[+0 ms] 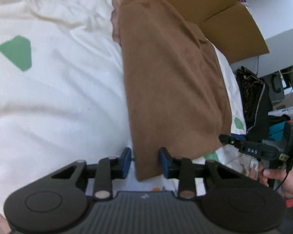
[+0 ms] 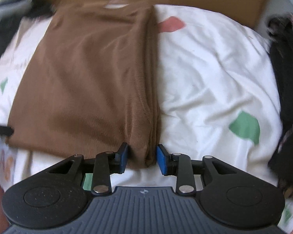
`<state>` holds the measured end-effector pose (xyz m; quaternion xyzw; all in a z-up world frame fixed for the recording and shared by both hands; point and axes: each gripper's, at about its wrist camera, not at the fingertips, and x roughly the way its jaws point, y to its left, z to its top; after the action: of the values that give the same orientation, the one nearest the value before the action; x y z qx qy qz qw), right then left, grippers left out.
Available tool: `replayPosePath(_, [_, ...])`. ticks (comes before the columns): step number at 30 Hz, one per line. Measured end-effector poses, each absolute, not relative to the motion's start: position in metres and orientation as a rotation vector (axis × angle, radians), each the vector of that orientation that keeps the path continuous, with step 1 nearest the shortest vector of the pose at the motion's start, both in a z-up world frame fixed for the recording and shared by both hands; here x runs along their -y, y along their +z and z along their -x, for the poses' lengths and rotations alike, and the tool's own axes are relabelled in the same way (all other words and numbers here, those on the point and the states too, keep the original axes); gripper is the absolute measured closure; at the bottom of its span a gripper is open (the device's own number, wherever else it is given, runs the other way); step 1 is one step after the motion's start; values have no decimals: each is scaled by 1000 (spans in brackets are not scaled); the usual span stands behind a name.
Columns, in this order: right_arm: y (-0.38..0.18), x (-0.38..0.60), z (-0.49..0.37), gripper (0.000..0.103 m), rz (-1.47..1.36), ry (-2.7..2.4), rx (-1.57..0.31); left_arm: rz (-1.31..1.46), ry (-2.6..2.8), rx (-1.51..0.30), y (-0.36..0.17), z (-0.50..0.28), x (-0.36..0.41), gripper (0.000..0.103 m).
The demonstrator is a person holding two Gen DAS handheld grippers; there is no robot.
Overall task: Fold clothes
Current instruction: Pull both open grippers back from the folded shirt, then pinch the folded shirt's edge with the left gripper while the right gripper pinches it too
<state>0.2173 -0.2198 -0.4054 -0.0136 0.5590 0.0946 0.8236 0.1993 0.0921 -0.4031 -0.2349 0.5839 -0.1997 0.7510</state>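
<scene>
A brown garment (image 1: 171,81), folded into a long strip, lies on a white bed sheet (image 1: 58,101) printed with green shapes. Its near corner sits between the blue pads of my left gripper (image 1: 145,161); the right pad touches the cloth, while a thin gap shows at the left pad, so the jaws are open. In the right wrist view, the garment's (image 2: 87,78) thick folded edge runs between the pads of my right gripper (image 2: 142,157), which is open with a gap at its right pad. The right gripper (image 1: 227,139) also shows at the garment's far corner, held by a hand (image 1: 273,177).
A cardboard box (image 1: 230,19) stands behind the garment at the bed's edge. Dark patterned clothes (image 1: 252,97) are piled beside the bed, and dark fabric (image 2: 287,97) lies along the sheet's right side. Open white sheet (image 2: 214,78) lies right of the garment.
</scene>
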Motion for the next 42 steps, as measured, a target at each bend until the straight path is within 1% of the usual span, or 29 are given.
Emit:
replayPosePath(2, [-403, 216, -224, 65, 108, 257, -1213, 510, -445, -1293, -405, -197, -89, 80])
replayPosePath(4, [-400, 216, -229, 64, 152, 298, -1233, 508, -448, -1303, -405, -196, -89, 82])
replayPosePath(7, [-397, 223, -232, 63, 125, 328, -1247, 528, -441, -1316, -406, -196, -90, 82])
replayPosePath(11, [-400, 235, -225, 62, 65, 363, -1208, 571, -425, -1317, -410, -199, -92, 82])
replayPosePath(14, [-407, 245, -221, 61, -11, 370, -1158, 588, -436, -1294, -412, -200, -93, 82])
replayPosePath(17, [-413, 259, -219, 56, -149, 368, -1134, 640, -440, -1289, -417, -201, -97, 82])
replayPosePath(20, [-418, 272, -224, 56, -260, 394, -1131, 711, -431, -1288, -423, -204, -99, 82])
replayPosePath(22, [-421, 280, -228, 57, -330, 399, -1135, 707, -440, -1285, -424, -206, -96, 82])
replayPosePath(23, [-421, 284, -229, 59, -352, 404, -1138, 712, -444, -1289, -424, -207, -96, 81])
replayPosePath(24, [-421, 285, -229, 71, -350, 414, -1138, 717, -448, -1293, -424, -208, -95, 82])
replayPosePath(25, [-420, 285, -228, 79, -345, 424, -1136, 724, -448, -1299, -424, -208, -96, 84])
replayPosePath(27, [-418, 286, -227, 85, -355, 435, -1134, 697, -454, -1305, -420, -209, -96, 86])
replayPosePath(28, [-417, 287, -226, 85, -360, 439, -1133, 696, -457, -1307, -419, -209, -96, 87])
replayPosePath(30, [-415, 288, -227, 85, -375, 441, -1131, 712, -454, -1311, -419, -210, -98, 87])
replayPosePath(31, [-414, 289, -227, 84, -385, 441, -1131, 715, -450, -1312, -420, -210, -98, 86])
replayPosePath(32, [-417, 292, -229, 83, -403, 434, -1136, 716, -446, -1313, -421, -210, -99, 81])
replayPosePath(35, [-428, 298, -231, 73, -457, 431, -1141, 707, -416, -1309, -424, -210, -98, 78])
replayPosePath(36, [-430, 301, -231, 72, -486, 435, -1142, 735, -411, -1308, -427, -210, -98, 77])
replayPosePath(39, [-435, 305, -232, 67, -545, 445, -1149, 800, -409, -1300, -434, -208, -100, 76])
replayPosePath(42, [-438, 306, -234, 67, -562, 457, -1153, 832, -423, -1306, -439, -204, -100, 76])
